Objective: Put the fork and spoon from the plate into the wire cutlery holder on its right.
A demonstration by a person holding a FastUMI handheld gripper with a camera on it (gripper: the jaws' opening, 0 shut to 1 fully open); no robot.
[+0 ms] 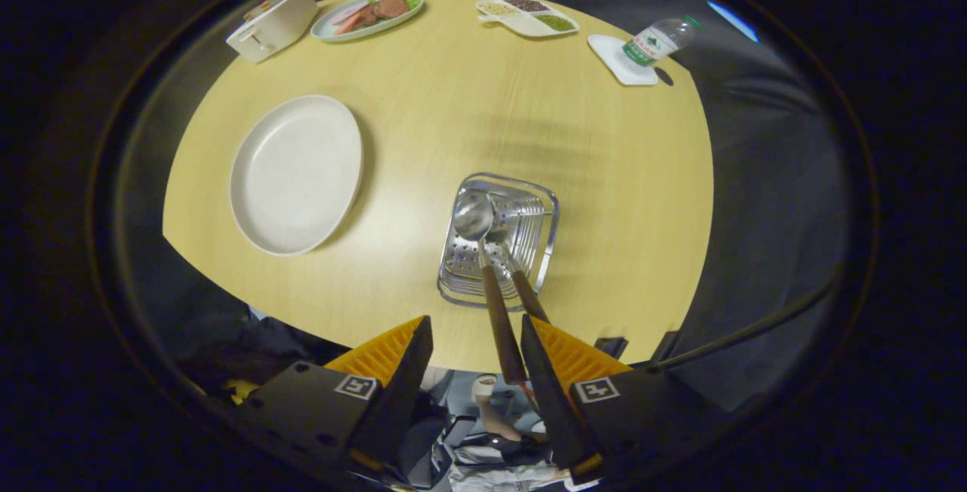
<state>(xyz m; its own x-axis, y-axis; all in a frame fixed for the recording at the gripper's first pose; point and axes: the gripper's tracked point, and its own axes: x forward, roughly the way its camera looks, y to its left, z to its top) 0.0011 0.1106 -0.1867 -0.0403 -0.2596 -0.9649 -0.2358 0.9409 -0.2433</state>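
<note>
**Cutlery in holder, plate bare**

Table (453, 99) carries plate (296, 173), empty, left of wire cutlery holder (548, 227). Spoon (476, 216) and fork (521, 280) stand inside holder, handles leaning toward gripper (474, 345), fingers spread wide, gripping nothing.

The water bottle (654, 41) label's print is too small to read.

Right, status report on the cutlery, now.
Gripper open, nothing held. Spoon and fork both standing in wire holder, handles just ahead of the fingers. Plate bare. Nothing in the way.
</note>
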